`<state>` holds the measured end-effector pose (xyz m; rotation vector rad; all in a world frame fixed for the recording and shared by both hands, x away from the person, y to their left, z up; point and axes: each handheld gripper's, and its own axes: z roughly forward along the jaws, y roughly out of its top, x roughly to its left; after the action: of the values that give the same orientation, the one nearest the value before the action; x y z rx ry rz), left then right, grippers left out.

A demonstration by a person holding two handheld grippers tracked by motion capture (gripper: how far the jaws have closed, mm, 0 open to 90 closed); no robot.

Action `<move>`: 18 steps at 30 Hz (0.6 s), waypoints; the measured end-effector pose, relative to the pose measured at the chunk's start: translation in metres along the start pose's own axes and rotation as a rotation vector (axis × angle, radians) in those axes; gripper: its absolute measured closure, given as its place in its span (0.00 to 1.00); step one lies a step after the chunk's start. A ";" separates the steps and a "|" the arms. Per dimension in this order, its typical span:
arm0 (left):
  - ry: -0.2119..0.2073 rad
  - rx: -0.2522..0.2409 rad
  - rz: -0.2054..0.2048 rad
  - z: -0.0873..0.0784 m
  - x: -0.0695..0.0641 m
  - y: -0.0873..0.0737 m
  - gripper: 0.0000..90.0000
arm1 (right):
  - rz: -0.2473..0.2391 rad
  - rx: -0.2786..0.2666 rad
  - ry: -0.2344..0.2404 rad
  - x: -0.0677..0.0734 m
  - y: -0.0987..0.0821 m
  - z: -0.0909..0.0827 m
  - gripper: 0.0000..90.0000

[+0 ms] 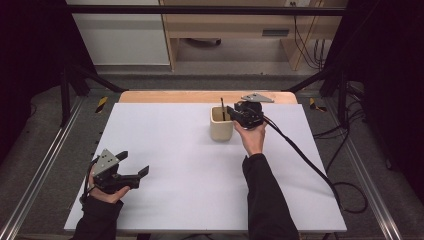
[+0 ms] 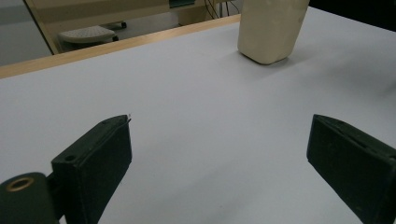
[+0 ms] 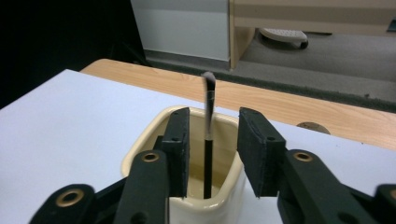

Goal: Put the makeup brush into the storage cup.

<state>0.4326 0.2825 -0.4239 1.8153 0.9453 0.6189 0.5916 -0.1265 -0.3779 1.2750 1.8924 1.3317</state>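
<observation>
A cream square cup [image 1: 221, 129] stands on the white board [image 1: 175, 165] toward the back, right of centre. A thin black brush [image 1: 221, 106] stands upright in it, its pale tip [image 3: 208, 81] rising above the rim. My right gripper [image 1: 231, 113] hangs over the cup's right side. In the right gripper view its jaws flank the brush handle [image 3: 207, 158] with a gap on each side, so the right gripper [image 3: 214, 114] is open. My left gripper [image 1: 134, 163] rests at the front left, open and empty. The left gripper view has the cup [image 2: 271, 32] far ahead of that gripper [image 2: 219, 122].
A wooden table edge [image 1: 200, 96] shows beyond the board. The right gripper's black cable [image 1: 300, 150] trails off the right side to the floor. Metal rails [image 1: 40, 175] run along both sides. Wooden furniture [image 1: 240, 30] stands behind the table.
</observation>
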 end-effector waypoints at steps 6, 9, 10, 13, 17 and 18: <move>0.000 -0.002 -0.002 0.001 -0.001 0.000 0.07 | -0.039 -0.042 0.050 0.004 0.002 -0.022 0.55; 0.000 -0.002 -0.001 0.001 -0.001 0.000 0.07 | -0.056 -0.053 0.067 0.006 0.003 -0.034 0.49; 0.000 -0.002 -0.001 0.001 -0.001 0.000 0.07 | -0.056 -0.054 0.073 0.007 0.002 -0.037 0.47; -0.001 -0.002 -0.001 0.001 -0.002 0.000 0.07 | -0.071 -0.056 0.083 0.009 0.000 -0.047 0.40; -0.002 0.001 0.002 0.001 -0.002 0.000 0.07 | -0.099 -0.058 0.093 0.013 -0.004 -0.059 0.29; -0.002 0.002 0.002 0.001 -0.002 0.000 0.07 | -0.107 -0.054 0.095 0.013 -0.006 -0.062 0.26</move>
<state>0.4320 0.2805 -0.4243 1.8182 0.9435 0.6177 0.5338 -0.1430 -0.3569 1.0864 1.9462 1.3993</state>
